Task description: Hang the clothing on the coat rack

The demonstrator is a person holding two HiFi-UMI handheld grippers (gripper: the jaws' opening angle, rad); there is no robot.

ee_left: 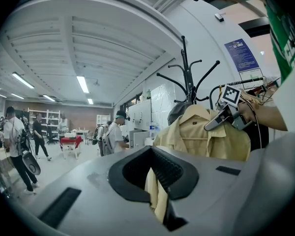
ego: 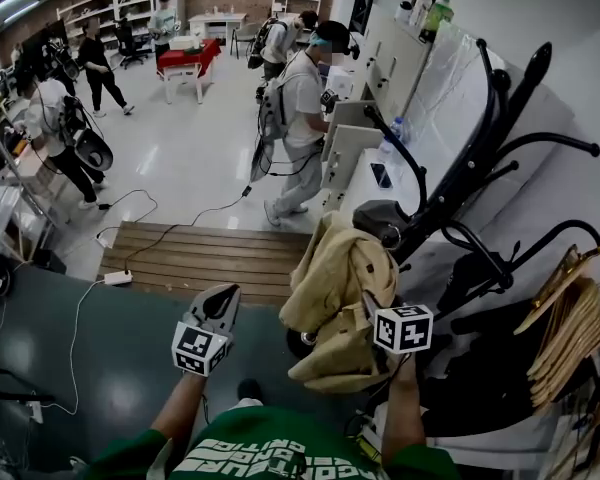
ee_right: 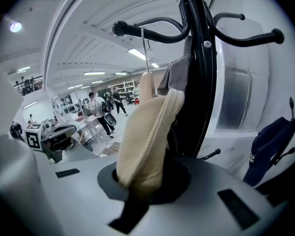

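Note:
A tan shirt [ego: 335, 268] hangs on a wooden hanger against the black coat rack [ego: 470, 168]. In the right gripper view the hanger's wire hook [ee_right: 144, 48] sits over one of the rack's curved arms [ee_right: 152, 26]. My right gripper [ego: 375, 306] is shut on the shirt's shoulder [ee_right: 147, 136], its jaws buried in the cloth. My left gripper [ego: 223, 300] is held lower left of the shirt, apart from it. Its jaws stand slightly open and empty, and the shirt [ee_left: 201, 132] shows beyond them.
A dark grey cap [ego: 380, 218] and a navy cap [ee_right: 268, 141] hang on the rack. Spare wooden hangers [ego: 565, 318] are stacked at the right. White cabinets [ego: 400, 58] stand behind the rack, a wooden platform [ego: 200, 258] ahead. A person [ego: 300, 118] stands near the cabinets.

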